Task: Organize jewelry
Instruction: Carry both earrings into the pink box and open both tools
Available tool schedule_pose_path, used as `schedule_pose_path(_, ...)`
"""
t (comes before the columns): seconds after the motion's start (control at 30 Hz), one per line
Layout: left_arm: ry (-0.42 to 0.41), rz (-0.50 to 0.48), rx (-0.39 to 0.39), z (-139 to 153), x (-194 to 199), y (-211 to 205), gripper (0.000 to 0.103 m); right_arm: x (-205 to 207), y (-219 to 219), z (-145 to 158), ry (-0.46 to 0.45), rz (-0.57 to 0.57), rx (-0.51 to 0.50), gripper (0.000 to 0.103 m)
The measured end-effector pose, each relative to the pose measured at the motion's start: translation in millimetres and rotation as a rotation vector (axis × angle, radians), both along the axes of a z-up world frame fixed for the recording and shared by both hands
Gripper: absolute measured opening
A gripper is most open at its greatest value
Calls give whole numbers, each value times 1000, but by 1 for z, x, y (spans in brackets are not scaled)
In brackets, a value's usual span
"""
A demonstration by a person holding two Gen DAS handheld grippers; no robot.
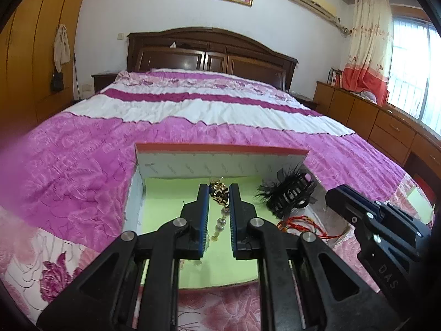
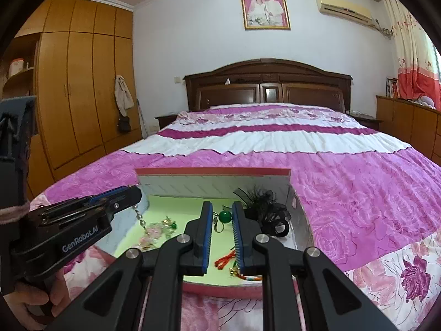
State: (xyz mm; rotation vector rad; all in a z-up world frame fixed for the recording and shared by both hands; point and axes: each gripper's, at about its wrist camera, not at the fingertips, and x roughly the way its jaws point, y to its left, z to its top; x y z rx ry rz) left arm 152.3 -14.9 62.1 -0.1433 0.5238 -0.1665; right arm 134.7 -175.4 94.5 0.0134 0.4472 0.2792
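A shallow box with a light green floor [image 1: 162,212] and white walls lies on the bed; it also shows in the right wrist view [image 2: 165,209]. My left gripper [image 1: 219,193] is shut on a gold ornament with a pearl strand [image 1: 220,220] that hangs down over the box; the strand [image 2: 139,218] dangles from the left gripper in the right wrist view. My right gripper [image 2: 222,212] is open above the box, with a green bead pendant [image 2: 225,216] lying between its fingers. My right gripper shows in the left wrist view [image 1: 335,195].
A black feathered hair clip [image 1: 289,195] sits in the box's right end [image 2: 271,215]. Red and orange cords [image 1: 300,224] lie near the front [image 2: 226,260]. A small green and gold piece [image 2: 168,224] lies at the left. The pink quilt [image 1: 82,165] surrounds the box.
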Motion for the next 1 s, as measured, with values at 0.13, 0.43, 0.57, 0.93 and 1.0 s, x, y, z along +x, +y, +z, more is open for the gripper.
schedule_pose_path(0.13, 42, -4, 10, -13, 8, -3, 6, 15, -2, -13, 48, -18, -1, 16)
schedule_pose_path(0.43, 162, -5, 18, -39, 26, -5, 6, 35, -5, -37, 159, -52, -16, 16)
schedule_pose_path(0.57, 192, -10, 15, -44, 30, -4, 6, 39, -6, -43, 193, -56, -18, 16)
schedule_pose_path(0.93, 215, 16, 6, -47, 28, -1, 29, 38, -11, -45, 227, -51, 19, 28)
schedule_pose_path(1.0, 211, 17, 7, -45, 27, -1, 31, 36, -11, -43, 218, -50, 23, 29)
